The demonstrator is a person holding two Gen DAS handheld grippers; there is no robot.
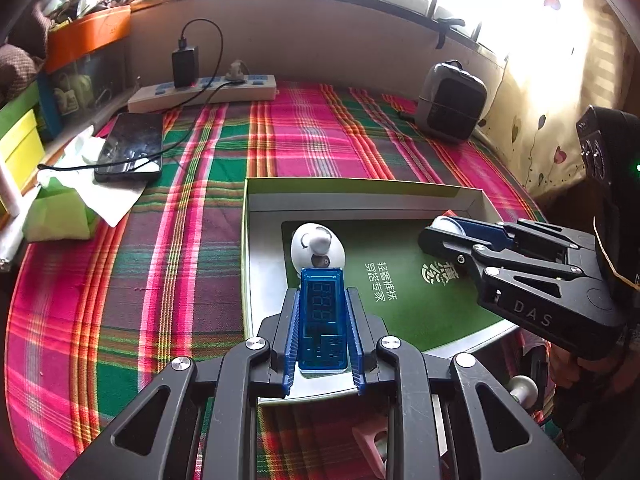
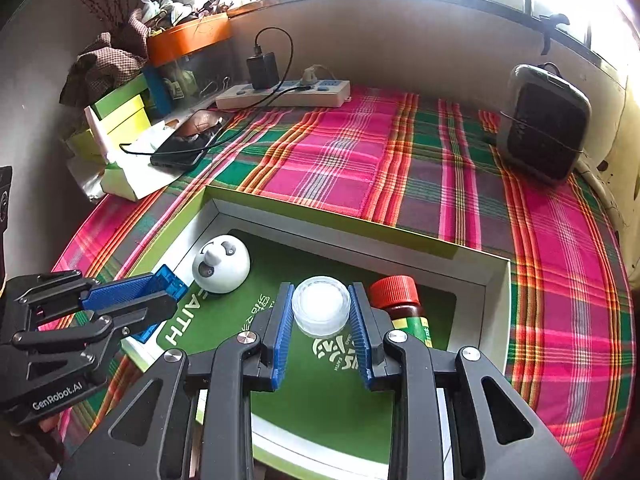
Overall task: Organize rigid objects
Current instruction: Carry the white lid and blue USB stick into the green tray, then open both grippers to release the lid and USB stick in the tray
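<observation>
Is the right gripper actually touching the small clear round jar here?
Touching. The right wrist view shows the right gripper with both blue pads pressed against the sides of the clear round jar, no gap either side.

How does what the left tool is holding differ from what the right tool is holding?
The left tool grips a blue translucent USB meter, long and boxy with a digit display. The right tool grips a small clear round jar with white contents, squat and cylindrical. The meter lies lengthwise along the fingers; the jar sits upright between them. Both are clamped between blue pads over the green-lined box.
</observation>
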